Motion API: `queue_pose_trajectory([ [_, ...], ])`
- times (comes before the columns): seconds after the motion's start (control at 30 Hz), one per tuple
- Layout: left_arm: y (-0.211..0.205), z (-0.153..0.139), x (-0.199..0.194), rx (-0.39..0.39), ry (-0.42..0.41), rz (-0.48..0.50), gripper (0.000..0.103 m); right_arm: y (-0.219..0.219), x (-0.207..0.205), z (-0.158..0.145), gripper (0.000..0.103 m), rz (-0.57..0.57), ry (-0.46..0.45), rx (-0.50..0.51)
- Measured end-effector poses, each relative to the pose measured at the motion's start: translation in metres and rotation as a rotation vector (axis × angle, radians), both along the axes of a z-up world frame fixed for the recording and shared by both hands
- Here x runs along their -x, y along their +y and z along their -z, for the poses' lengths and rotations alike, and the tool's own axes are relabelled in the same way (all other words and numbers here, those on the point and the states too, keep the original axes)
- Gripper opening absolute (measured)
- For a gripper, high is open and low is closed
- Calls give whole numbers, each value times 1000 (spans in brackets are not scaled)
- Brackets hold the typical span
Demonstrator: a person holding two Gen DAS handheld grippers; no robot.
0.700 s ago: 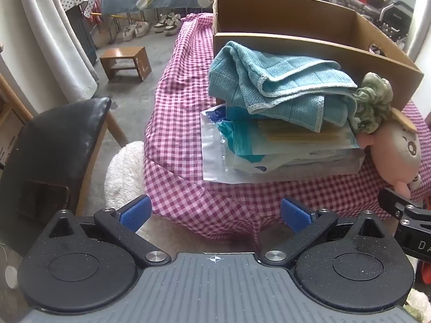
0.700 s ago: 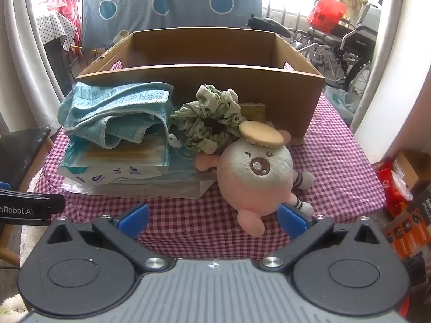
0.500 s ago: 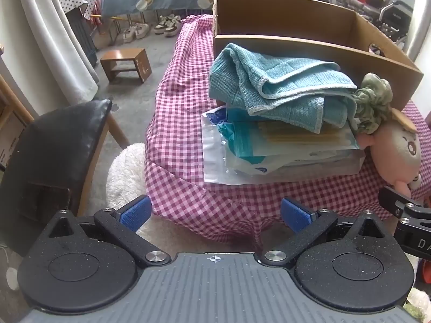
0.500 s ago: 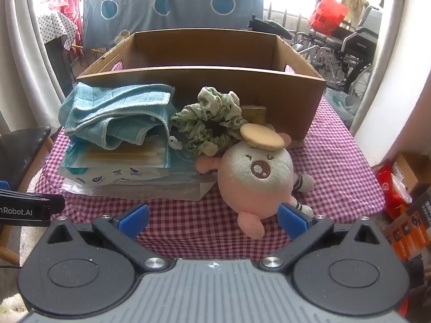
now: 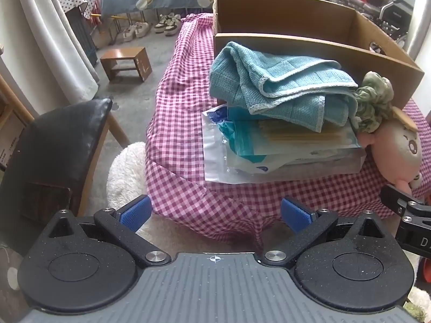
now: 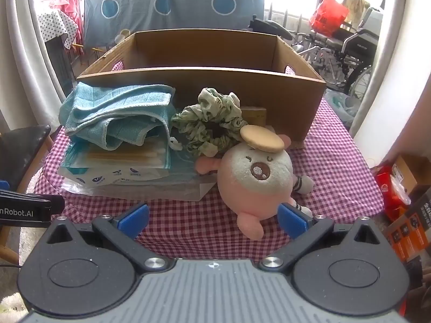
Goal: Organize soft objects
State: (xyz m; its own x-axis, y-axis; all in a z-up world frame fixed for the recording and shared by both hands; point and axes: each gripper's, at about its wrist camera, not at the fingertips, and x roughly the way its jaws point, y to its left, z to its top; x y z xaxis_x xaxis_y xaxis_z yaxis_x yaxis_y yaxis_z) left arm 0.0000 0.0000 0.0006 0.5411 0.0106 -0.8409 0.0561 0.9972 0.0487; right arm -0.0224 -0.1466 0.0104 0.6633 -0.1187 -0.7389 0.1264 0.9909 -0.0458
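From the left wrist, almost nothing has changed: the left gripper only drifts a little nearer to the front edge of the table, fingers wide and empty. The blue towel lies on the plastic packets before the cardboard box.

From the right wrist, the right gripper is also wide and empty. The pink plush toy lies near the front edge, the green scrunchie behind it. I judge that sorting is not yet begun.

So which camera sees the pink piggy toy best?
The right wrist view: the pink plush pig lies whole near the middle, face showing. The left wrist view catches only part of it at the right edge, behind the towel pile.
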Motion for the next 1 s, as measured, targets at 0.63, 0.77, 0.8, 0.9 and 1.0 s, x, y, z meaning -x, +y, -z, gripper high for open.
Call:
queue_pose_trajectory([
  [0.63, 3, 1, 1, -5, 2, -3, 102, 0, -1, 0, 103, 1, 3, 1],
  [0.77, 3, 1, 1, -6, 2, -4, 102, 1, 0, 0, 103, 2, 4, 2],
  [0.8, 4, 1, 1, -6, 2, -5, 102, 1, 0, 0, 103, 2, 4, 2],
  [0.9, 4, 1, 1, -7, 2, -6, 102, 1, 0, 0, 103, 0, 4, 5],
  [1.0, 4, 1, 1, -9, 1, -5, 102, 0, 0, 0, 103, -2, 3, 7],
])
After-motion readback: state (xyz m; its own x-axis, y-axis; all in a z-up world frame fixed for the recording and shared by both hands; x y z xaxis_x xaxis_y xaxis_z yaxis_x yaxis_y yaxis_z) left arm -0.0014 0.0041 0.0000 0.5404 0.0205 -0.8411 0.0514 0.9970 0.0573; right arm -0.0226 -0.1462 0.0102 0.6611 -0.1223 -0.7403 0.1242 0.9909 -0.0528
